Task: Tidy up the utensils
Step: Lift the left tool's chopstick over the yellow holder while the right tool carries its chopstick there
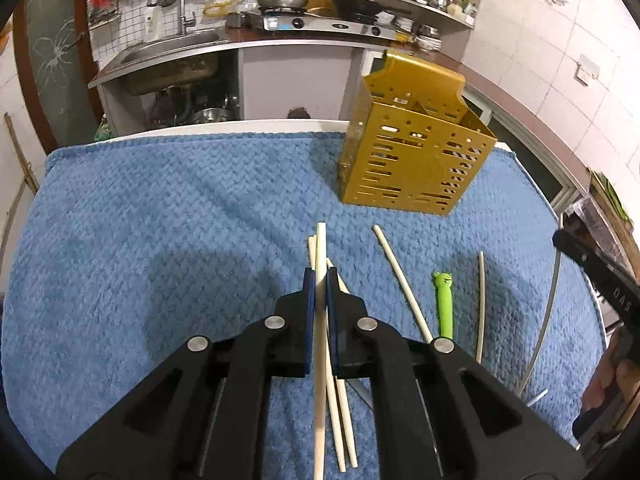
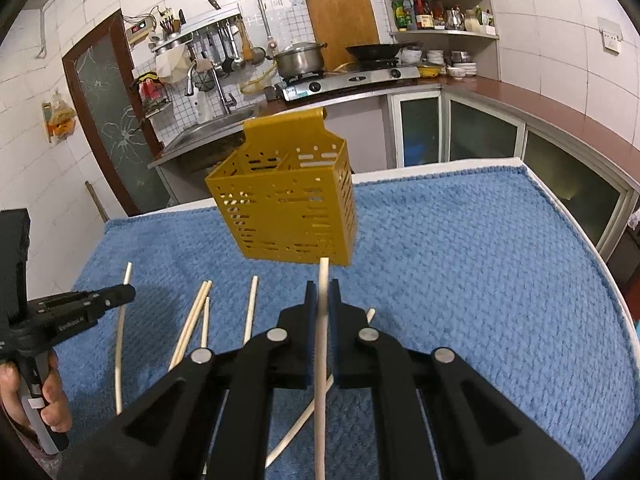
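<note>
A blue knitted towel (image 1: 160, 240) covers the desk in a white-tiled kitchen. Each gripper, left gripper (image 1: 319, 280) and right gripper (image 2: 323, 292), pinches a pale wooden chopstick (image 1: 320, 256) between its fingers; the perforated yellow metal utensil holder (image 2: 288, 208) stands beyond.
</note>
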`<state>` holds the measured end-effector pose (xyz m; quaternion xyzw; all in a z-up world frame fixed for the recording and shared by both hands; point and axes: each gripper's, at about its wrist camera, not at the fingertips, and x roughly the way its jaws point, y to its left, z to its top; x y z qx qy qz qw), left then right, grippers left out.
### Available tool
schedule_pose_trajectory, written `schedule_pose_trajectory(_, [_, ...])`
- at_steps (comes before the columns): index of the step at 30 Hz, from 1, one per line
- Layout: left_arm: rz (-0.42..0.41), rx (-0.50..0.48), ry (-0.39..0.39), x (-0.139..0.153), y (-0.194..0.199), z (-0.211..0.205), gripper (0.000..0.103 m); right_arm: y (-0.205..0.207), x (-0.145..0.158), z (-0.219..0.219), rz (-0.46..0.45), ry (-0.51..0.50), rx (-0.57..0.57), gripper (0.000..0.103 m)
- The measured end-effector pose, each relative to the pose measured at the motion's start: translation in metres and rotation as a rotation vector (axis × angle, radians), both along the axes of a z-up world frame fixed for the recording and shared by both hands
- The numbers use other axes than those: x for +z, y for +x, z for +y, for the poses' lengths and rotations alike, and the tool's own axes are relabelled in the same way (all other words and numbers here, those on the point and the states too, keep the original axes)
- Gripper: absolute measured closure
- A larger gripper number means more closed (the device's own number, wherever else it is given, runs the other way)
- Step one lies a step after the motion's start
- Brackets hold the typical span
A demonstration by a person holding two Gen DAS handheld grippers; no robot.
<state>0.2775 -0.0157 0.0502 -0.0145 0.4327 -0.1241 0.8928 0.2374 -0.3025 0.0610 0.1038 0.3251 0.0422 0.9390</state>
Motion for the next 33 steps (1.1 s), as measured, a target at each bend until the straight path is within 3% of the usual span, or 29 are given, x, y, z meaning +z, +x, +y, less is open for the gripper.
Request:
schedule_pose_trajectory(4, [-0.041, -0.021, -0.018, 0.009, -0.003, -0.006, 0.099, -0.005, 0.017, 0.000, -0.069, -0.003, -0.011, 0.097])
schedule_pose_trajectory(13, [-0.296, -0.038, -0.114, 0.073, 0.009, -0.014, 0.099, 0.001, 0.076, -0.001, -0.255, -0.024, -0.044, 0.097])
schedule_pose_trajectory(18, [-0.392, -0.025, -0.137, 0.101, 0.025, -0.022, 0.099, 0.013, 0.102, 0.003, -0.318, -0.034, -0.048, 0.097])
schedule_pose_trajectory(33, [-0.539, 0.000, -0.175, 0.158, 0.077, -0.053, 0.099, 0.045, 0.147, 0.004, -0.416, -0.040, -0.056, 0.097])
